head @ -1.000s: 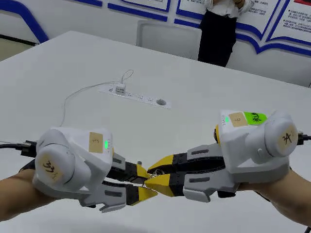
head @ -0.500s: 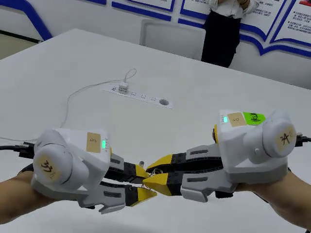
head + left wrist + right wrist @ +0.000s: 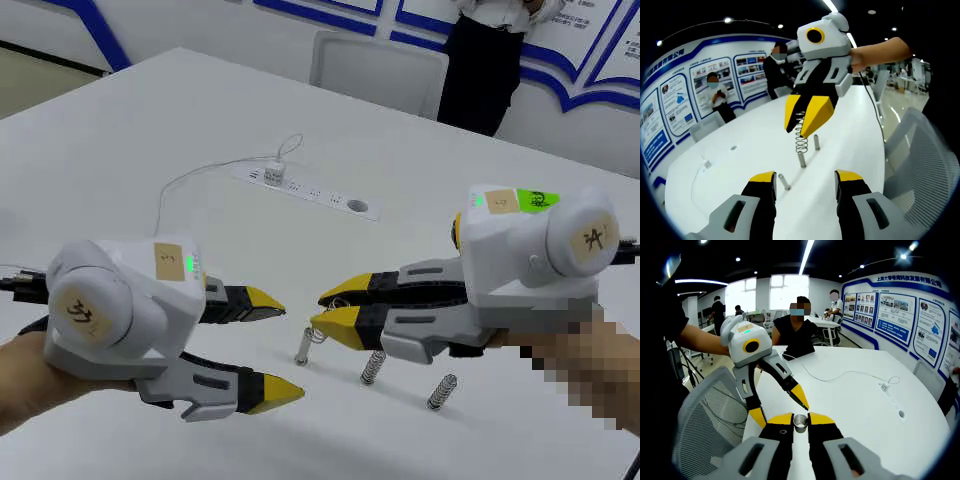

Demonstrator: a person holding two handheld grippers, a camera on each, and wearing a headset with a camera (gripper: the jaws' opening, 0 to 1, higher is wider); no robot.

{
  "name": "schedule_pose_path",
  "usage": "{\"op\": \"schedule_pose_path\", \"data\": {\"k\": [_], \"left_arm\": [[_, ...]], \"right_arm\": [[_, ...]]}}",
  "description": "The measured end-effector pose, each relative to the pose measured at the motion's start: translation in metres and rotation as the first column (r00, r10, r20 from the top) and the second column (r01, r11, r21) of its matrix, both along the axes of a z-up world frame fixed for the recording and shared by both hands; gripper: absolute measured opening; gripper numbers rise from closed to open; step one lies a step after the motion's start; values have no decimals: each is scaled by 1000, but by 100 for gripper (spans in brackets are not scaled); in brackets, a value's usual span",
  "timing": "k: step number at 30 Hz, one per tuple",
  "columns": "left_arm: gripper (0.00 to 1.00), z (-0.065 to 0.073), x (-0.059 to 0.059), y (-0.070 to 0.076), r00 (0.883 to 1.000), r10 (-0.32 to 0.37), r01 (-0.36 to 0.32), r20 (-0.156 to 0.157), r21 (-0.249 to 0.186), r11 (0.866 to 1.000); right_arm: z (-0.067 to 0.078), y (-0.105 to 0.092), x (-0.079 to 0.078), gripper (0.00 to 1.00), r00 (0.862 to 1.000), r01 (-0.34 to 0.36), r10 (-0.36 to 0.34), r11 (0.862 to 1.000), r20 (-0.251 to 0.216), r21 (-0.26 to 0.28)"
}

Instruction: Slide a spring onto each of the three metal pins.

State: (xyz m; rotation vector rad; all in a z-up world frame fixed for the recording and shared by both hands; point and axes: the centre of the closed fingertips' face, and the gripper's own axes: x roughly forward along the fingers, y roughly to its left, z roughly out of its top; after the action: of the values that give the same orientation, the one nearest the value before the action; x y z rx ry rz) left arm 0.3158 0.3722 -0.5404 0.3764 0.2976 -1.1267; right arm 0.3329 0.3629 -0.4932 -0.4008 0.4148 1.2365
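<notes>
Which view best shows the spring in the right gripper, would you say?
Left gripper view: the spring hangs side-on, coils plain. Right gripper view sees it end-on; head view, a few coils.

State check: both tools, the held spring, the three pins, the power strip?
left tool: open, empty.
right tool: shut on spring.
spring: hanging from the right tool, on no pin.
bare pin: standing, no spring.
middle pin: standing, seems to carry a coil.
end pin: standing, seems to carry a coil.
power strip: one white plug in, cable attached.
</notes>
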Motion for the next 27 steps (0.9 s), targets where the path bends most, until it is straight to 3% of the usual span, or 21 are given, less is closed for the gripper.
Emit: {"op": "schedule_pose_path", "data": {"k": [3, 6, 12, 17, 20, 27], "left_arm": [[52, -3, 3, 9, 1000, 30, -30, -7, -3, 1000], [54, 0, 6, 15, 998, 54, -54, 17, -4, 999], [62, 4, 12, 19, 996, 90, -90, -1, -50, 995], [67, -4, 16, 25, 994, 112, -112, 4, -5, 994], [69, -6, 17, 27, 992, 126, -127, -18, -14, 992], [79, -21, 15, 29, 987, 152, -152, -52, 14, 988]], "right_arm": [[-3, 1, 10, 11, 1000, 18, -18, 1000, -2, 4], [-6, 2, 17, 11, 1000, 28, -28, 1000, 1, 2], [-17, 0, 37, 11, 998, 68, -68, 998, -2, -16], [-28, 0, 49, 11, 995, 96, -97, 995, -26, -20], [-37, 0, 55, 11, 993, 109, -110, 993, -34, -40], [-60, 1, 65, 11, 979, 163, -169, 985, -116, -64]]}}
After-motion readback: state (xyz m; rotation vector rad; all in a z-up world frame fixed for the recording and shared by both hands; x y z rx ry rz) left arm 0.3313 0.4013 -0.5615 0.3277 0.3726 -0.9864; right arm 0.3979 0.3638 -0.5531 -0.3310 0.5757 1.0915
